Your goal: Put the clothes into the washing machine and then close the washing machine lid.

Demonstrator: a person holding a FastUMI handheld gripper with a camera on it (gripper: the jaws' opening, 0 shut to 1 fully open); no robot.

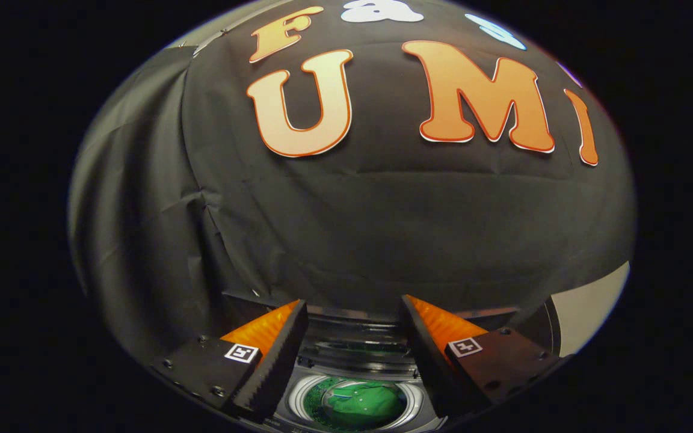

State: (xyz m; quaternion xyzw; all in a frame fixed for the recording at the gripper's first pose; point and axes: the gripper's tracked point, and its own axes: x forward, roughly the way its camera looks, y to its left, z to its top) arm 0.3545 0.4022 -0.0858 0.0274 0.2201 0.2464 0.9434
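Observation:
My gripper (354, 313) hangs open above the washing machine (355, 355), its two orange-backed fingers (274, 343) spread wide with nothing between them. Below and between the fingers I look down into the round drum opening, ringed by a pale rim (298, 394). A green garment (363, 402) lies crumpled inside the drum. The raised lid (358, 314) stands at the back of the machine, just beyond the fingertips, against the black cloth wall.
The black cloth wall (382, 228) rises close behind the machine. A pale surface (593, 307) shows to the right of the machine, past the right finger.

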